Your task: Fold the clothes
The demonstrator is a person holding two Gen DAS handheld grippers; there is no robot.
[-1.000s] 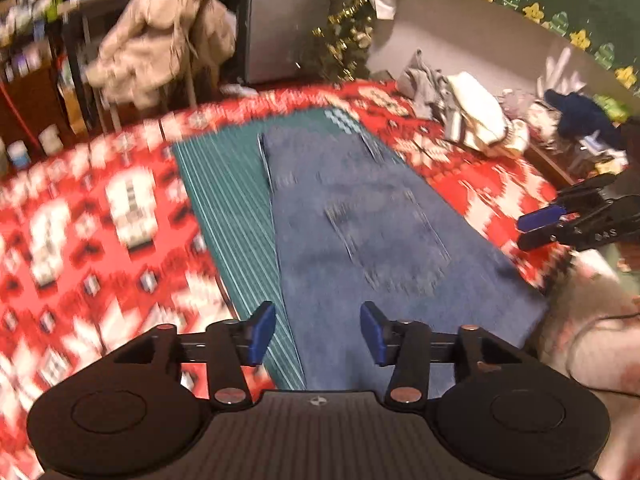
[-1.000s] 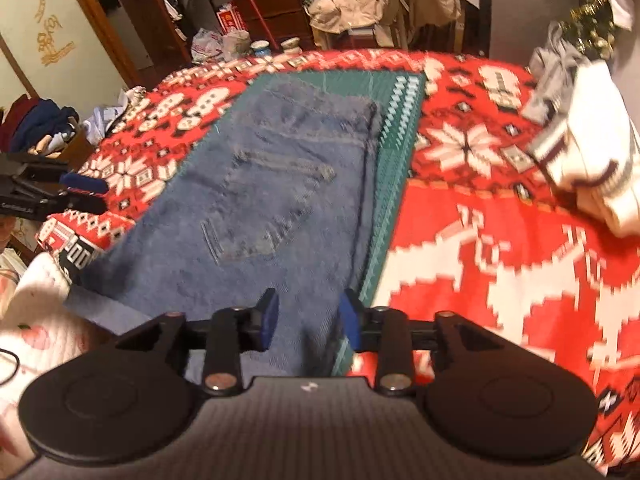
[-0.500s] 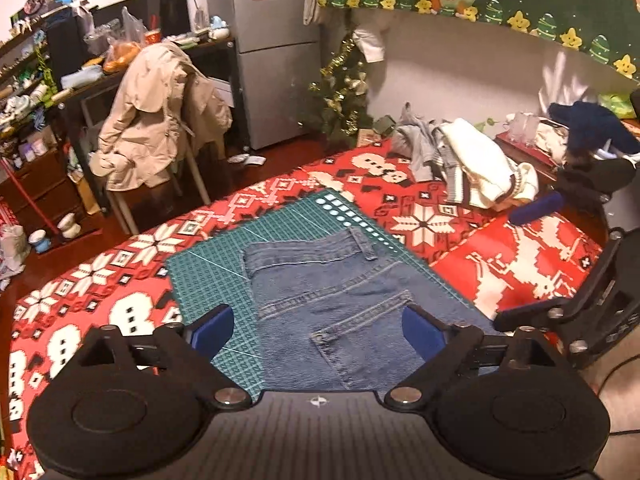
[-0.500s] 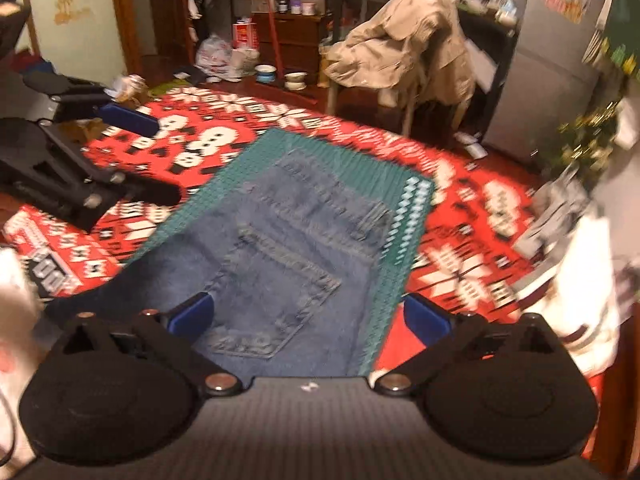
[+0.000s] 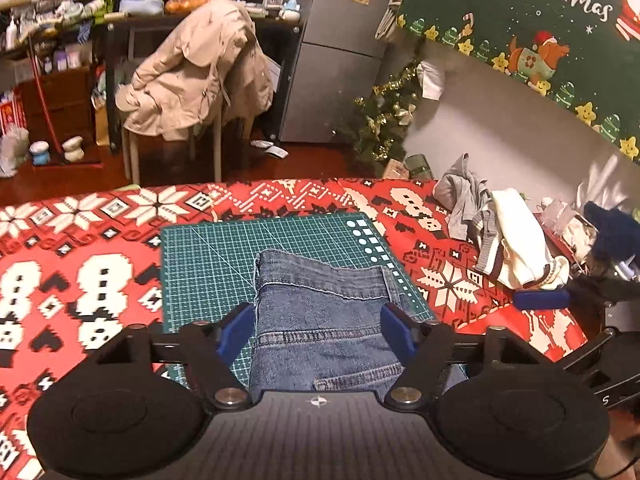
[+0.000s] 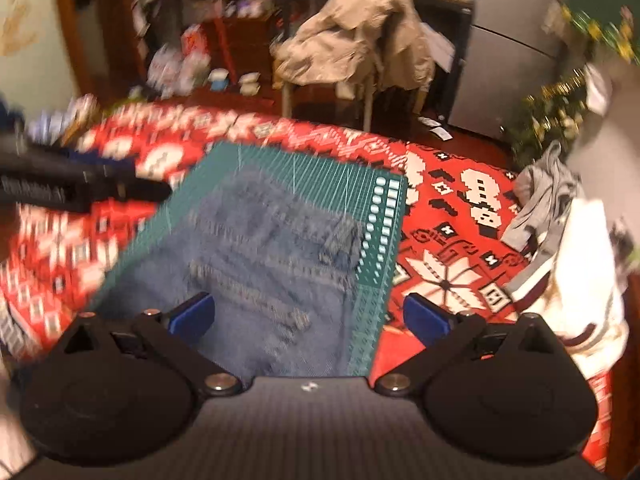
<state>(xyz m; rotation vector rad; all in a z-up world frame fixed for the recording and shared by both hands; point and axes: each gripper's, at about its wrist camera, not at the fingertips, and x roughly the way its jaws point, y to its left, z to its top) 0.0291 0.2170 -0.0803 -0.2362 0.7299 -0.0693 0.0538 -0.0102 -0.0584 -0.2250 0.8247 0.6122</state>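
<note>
Left wrist: left tongs (image 5: 318,330) closing, empty, pads clear of cloth; folded blue denim jeans (image 5: 320,312) lie directly ahead-below on green gridded cutting mat (image 5: 208,252), long axis along the tongs' pointing line.

Right wrist (blurred): right tongs (image 6: 306,316) wide, easing shut, empty; jeans (image 6: 272,248) ahead-left. Left tongs look better centred.

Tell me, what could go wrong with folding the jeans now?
The left gripper is closing with nothing pinched between its pads, so it may miss the jeans. The right gripper is closing too, above the cloth, and its picture is blurry. The clothes pile lies close on the blanket and could get bumped.
</note>
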